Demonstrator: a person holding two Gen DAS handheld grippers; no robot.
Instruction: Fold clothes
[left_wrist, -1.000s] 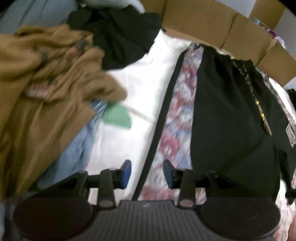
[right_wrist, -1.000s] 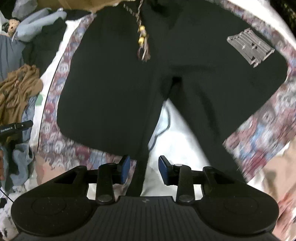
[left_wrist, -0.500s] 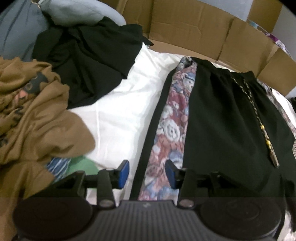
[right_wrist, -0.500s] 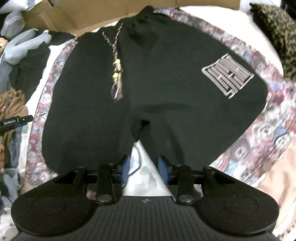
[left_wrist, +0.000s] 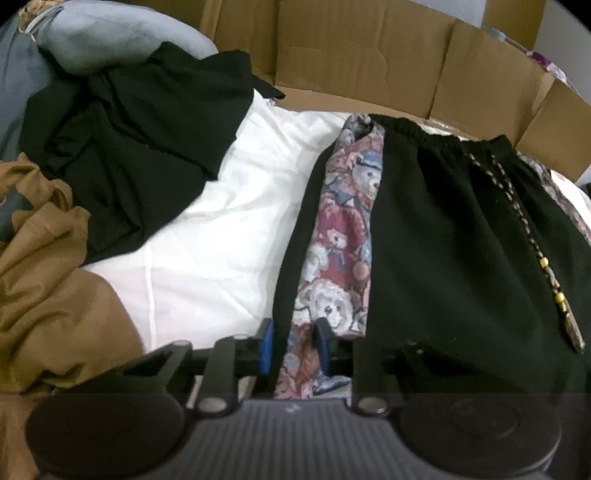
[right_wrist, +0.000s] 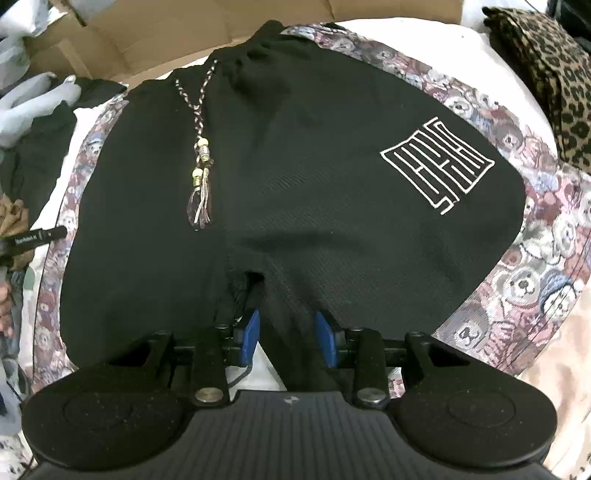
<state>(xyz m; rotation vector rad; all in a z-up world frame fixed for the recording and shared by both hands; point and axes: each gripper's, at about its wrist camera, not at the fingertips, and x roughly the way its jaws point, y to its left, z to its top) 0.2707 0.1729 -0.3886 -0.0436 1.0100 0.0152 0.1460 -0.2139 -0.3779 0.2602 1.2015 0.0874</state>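
Right wrist view: the black shorts (right_wrist: 295, 177) lie flat at frame centre, soft and limp; best taken at a hem. The right gripper (right_wrist: 287, 338) stands part open astride the crotch. The left gripper (left_wrist: 293, 345) is closing over the teddy-print cloth (left_wrist: 343, 236) edge.

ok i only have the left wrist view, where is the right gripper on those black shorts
observer: the right gripper is at the crotch of the black shorts, its fingers apart with the inner edge of one leg between them
operator: anything printed on the shorts
observer: yes, a white maze-like logo on the leg at the right of the right wrist view
operator: and what's past the bear cloth on that side
observer: a leopard print cloth lies beyond the bear cloth, in the far right corner
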